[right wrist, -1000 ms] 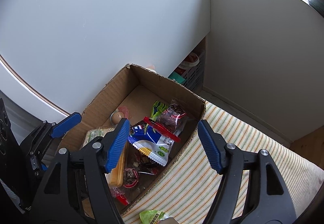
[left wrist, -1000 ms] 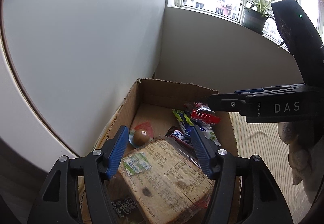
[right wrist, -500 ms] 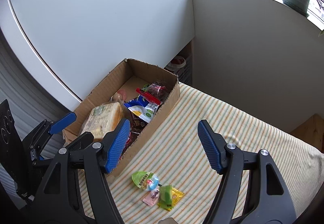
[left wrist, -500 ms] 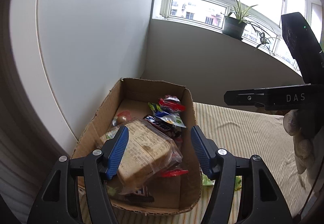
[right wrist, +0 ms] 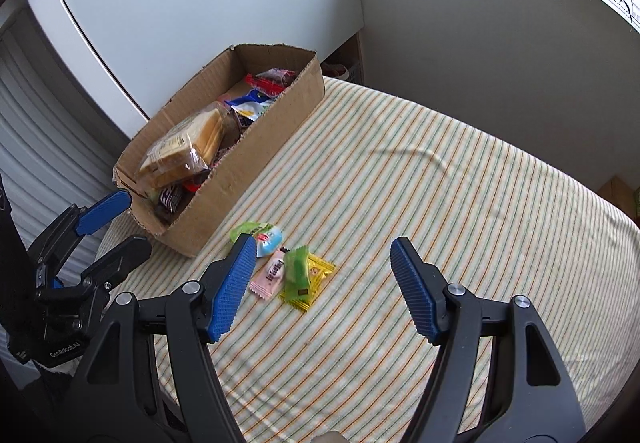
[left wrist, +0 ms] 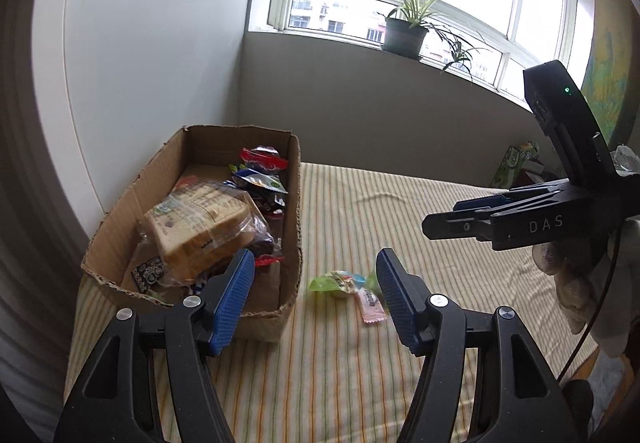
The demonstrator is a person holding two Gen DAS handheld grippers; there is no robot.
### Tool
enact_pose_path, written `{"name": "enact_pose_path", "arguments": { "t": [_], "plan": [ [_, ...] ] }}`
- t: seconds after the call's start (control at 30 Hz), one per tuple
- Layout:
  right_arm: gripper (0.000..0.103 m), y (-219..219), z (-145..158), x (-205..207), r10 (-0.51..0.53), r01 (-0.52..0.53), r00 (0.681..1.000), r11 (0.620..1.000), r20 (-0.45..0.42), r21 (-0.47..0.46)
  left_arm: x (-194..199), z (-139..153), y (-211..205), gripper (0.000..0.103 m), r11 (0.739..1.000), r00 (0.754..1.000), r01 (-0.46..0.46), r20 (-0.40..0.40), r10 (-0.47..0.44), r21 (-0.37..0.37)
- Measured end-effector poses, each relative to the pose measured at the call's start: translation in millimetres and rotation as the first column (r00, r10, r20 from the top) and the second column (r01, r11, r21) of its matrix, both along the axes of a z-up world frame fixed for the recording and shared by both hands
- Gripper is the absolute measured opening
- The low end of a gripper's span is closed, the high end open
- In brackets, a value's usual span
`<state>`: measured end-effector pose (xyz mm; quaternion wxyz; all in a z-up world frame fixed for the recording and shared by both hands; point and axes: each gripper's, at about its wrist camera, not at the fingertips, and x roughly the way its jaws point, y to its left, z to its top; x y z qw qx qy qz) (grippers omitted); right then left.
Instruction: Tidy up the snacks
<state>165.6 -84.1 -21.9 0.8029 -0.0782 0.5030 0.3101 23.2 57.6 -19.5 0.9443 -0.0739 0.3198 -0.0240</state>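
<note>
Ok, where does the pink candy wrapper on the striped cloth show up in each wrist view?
Left wrist view: the pink candy wrapper lies lower centre, just left of the left gripper's right-hand finger.
Right wrist view: it lies centre-left, just right of the right gripper's left-hand finger, with a green packet beside it.
Shared landmark: the cardboard box, up and left of it in both.

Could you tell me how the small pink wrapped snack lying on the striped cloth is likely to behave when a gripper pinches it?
The pink snack lies flat in a thin crimped wrapper, so it probably weighs little and may crumple. Its glossy film could slip between the pads. The green packet beside it looks to touch it, so that may shift too.
</note>
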Motion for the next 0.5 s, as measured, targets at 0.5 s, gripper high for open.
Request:
{"name": "enact_pose_path", "arguments": {
  "t": [0.5],
  "plan": [
    [0.036, 61.4, -36.4, 16.9, 0.087, -0.089, 0.994, 0.996, -0.072, -0.025, -17.6, -36.6, -21.3, 0.057, 0.995, 0.991, 0.1, -0.091, -0.101, -0.017]
  ]
}}
